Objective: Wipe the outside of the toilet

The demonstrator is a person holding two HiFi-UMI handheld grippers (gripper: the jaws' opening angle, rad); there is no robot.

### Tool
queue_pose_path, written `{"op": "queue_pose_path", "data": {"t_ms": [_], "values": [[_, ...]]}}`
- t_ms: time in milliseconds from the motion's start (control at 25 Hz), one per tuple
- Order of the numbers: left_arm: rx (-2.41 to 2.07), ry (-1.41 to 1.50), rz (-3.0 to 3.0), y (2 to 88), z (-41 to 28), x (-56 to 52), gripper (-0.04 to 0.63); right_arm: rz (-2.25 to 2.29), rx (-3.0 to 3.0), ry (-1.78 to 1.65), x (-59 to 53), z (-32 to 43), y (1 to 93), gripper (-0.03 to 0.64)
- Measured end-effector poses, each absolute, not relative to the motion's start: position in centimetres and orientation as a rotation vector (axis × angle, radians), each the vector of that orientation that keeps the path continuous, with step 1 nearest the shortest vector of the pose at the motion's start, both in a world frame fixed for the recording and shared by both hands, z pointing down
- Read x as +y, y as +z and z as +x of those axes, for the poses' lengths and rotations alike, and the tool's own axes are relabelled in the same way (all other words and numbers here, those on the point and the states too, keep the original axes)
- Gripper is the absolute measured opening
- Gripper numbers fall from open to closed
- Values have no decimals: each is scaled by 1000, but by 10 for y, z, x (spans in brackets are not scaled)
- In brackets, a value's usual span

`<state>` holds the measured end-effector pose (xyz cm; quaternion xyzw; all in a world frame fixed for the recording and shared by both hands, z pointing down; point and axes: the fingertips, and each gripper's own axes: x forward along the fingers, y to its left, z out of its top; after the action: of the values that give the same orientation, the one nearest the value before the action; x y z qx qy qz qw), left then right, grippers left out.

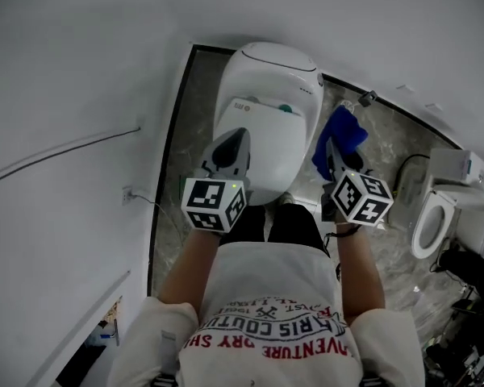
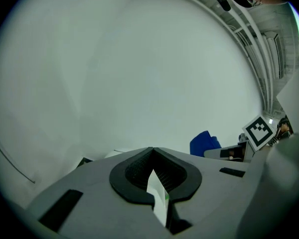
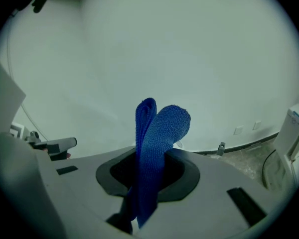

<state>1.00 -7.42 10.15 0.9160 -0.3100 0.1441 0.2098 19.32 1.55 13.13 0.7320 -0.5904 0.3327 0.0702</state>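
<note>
Below head camera, toilet (image 1: 266,111) sits between both grippers. Right gripper (image 1: 331,153) fingers clamped on blue cloth (image 3: 157,148), beside toilet's right flank. Left gripper (image 1: 235,139) fingers closed on thin white sliver (image 2: 157,193), unidentifiable. Risk: narrow pinch, so wiping friction may drag cloth loose; bare fingers could scrape porcelain.

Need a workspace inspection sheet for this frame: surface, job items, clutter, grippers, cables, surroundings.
Surface: grey marble floor.
Job's things: white toilet, lid down, in front of the person; blue cloth, folded.
Clutter: dark items at the lower right, too dim to identify.
Grippers: left gripper shut, above the toilet lid, with an unidentifiable thin white sliver at its seam; right gripper shut on the blue cloth, by the toilet's right side.
Cables: thin wall cable; lead hanging from the wall socket; black hose.
Surroundings: white walls; second toilet, bowl open, at right.
</note>
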Motion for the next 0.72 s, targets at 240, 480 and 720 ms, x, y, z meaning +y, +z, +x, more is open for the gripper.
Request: {"op": "queue_pose_path", "data": {"t_ms": [240,480,720], "values": [[-911,433,2437,149,39,-131,6,2157,-1755,1010,-59,241,168,77],[-974,486,2345,204,83,-179,6,2005,-1739,1095,-117,293,238,77],[-1074,541,2217,260,107,-213,6,1868,-1727,1168,-166,327,302,77]]}}
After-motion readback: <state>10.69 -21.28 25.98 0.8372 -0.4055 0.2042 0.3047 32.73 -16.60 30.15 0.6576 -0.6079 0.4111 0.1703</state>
